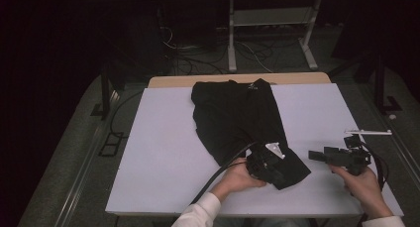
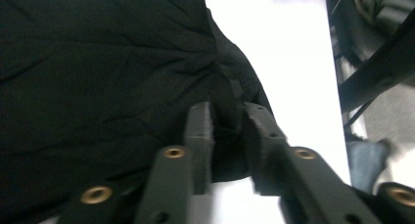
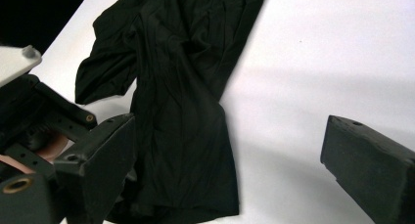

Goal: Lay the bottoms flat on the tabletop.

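Left gripper (image 1: 271,163) pinches shirt (image 1: 237,113) hem.
Jaws pressed on a fold at the shirt's near corner; shirt lies mid-table (image 1: 158,152). Right gripper (image 1: 317,155) hovers apart, jaws spread.

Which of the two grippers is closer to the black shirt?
The left. The left gripper is on the black shirt at its near corner, jaws pinching a fold of cloth. The right gripper hovers open over the bare white table, off to the shirt's right, not touching it.
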### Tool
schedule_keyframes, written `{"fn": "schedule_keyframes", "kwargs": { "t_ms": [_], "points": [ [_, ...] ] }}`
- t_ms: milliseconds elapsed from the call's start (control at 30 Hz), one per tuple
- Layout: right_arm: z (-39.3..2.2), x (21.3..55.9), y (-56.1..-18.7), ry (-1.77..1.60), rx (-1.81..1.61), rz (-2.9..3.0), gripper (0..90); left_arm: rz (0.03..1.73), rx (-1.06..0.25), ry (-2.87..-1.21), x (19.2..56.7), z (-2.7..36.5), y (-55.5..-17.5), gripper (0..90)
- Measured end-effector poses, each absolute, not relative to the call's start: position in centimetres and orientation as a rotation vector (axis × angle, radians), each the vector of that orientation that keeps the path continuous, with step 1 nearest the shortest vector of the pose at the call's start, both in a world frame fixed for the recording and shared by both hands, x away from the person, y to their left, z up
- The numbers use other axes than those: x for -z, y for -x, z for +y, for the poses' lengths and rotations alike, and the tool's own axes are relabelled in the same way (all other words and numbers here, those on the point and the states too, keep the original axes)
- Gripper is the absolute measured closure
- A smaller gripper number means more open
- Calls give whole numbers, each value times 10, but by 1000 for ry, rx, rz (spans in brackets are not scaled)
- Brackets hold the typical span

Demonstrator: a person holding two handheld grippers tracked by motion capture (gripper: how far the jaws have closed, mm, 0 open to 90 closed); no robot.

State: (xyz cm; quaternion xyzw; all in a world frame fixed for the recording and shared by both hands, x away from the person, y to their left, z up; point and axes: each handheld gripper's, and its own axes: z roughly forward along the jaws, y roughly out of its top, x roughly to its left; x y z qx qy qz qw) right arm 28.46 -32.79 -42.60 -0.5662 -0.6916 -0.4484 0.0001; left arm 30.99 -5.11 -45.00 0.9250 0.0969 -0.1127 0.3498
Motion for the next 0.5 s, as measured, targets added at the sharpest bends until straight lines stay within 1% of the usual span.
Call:
{"fn": "schedule_keyframes", "kwargs": {
  "t_ms": [33, 67, 133, 267, 367, 500],
  "points": [
    [-327, 426, -284, 1779, 1409, -2172, 66, 251, 280, -2391, 451, -51, -309, 848],
    [-327, 426, -284, 1776, 1407, -2173, 65, 247, 274, -2388, 451, -50, -309, 870],
    [-326, 427, -284, 1771, 1402, -2176, 65, 263, 255, -2375, 451, -50, -309, 885],
    [-324, 427, -284, 1766, 1401, -2176, 65, 312, 262, -2314, 443, -40, -312, 891],
    [-322, 426, -283, 1759, 1399, -2174, 65, 326, 259, -2265, 427, -20, -314, 890],
    [-315, 426, -282, 1742, 1396, -2171, 65, 336, 260, -2230, 409, 18, -312, 890]
  ]
}}
